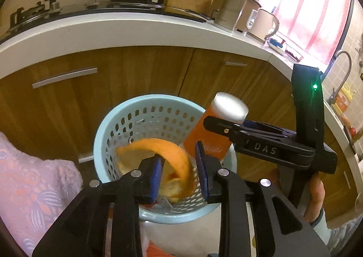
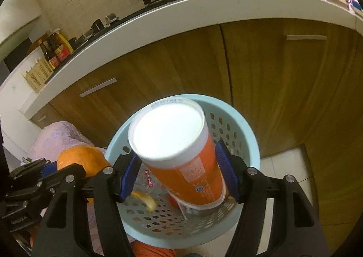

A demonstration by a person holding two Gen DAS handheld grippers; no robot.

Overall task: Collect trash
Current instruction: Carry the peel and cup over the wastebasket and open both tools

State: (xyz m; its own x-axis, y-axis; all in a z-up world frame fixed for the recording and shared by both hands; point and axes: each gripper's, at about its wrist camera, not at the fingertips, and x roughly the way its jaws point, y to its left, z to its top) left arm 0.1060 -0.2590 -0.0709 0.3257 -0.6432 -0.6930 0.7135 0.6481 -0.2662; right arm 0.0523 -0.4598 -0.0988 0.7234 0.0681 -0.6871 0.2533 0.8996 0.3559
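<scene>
Kitchen floor, blue basket (image 1: 102,134) at 6 o'clock under cabinets; orange peel (image 1: 172,154) released by left gripper (image 1: 179,175), orange cup (image 2: 181,154) clamped by right gripper (image 2: 177,177); cup may be caught on rim if dropped tilted.

Basket (image 2: 249,143): pale blue perforated plastic, matt. Cup (image 2: 195,173): orange printed paper, slight sheen. Peel (image 1: 172,152): pitted, dull. Cabinet doors (image 1: 140,70): wood grain, brushed-metal handles. Tabletop (image 1: 136,30): smooth white.

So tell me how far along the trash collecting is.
Done: wrappers and peel scraps lie in the blue basket. In hand: the left claw is open around an orange peel above the basket; the right claw grips an orange cup over it. Left: dropping both in.
</scene>
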